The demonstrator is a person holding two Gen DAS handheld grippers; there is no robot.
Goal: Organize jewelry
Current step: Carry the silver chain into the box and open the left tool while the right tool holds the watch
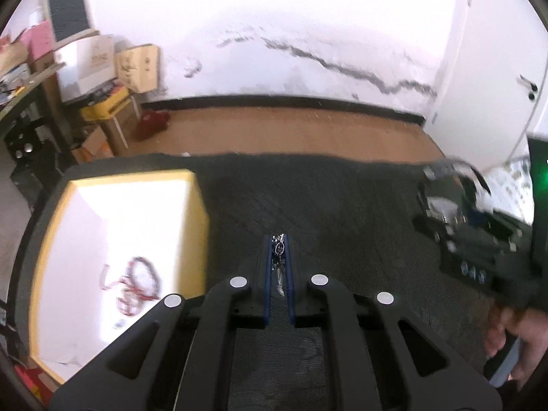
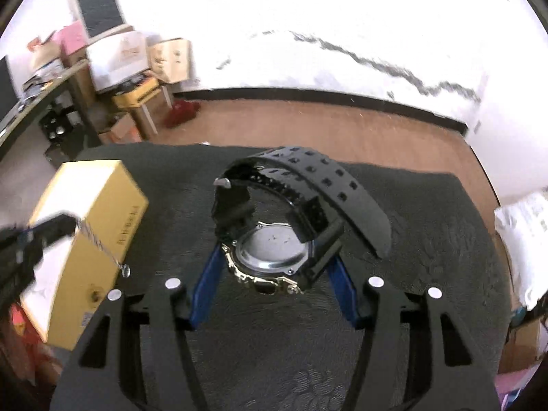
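My left gripper (image 1: 278, 245) is shut on a thin silver chain (image 1: 279, 250) with a small pendant, held above the dark mat (image 1: 308, 188). The chain (image 2: 99, 241) hangs from it in the right wrist view. My right gripper (image 2: 274, 257) is shut on a black watch (image 2: 270, 246) with a gold case, its strap (image 2: 308, 174) looped upward. The yellow box (image 1: 197, 212) with a white inside lies at the left; a red beaded bracelet (image 1: 137, 282) lies in it. The box also shows in the right wrist view (image 2: 113, 219).
The mat covers a table with a wooden floor (image 1: 274, 130) beyond its far edge. Stacked cartons (image 1: 137, 65) and a shelf stand at the back left. White patterned cloth (image 2: 524, 239) lies at the right edge.
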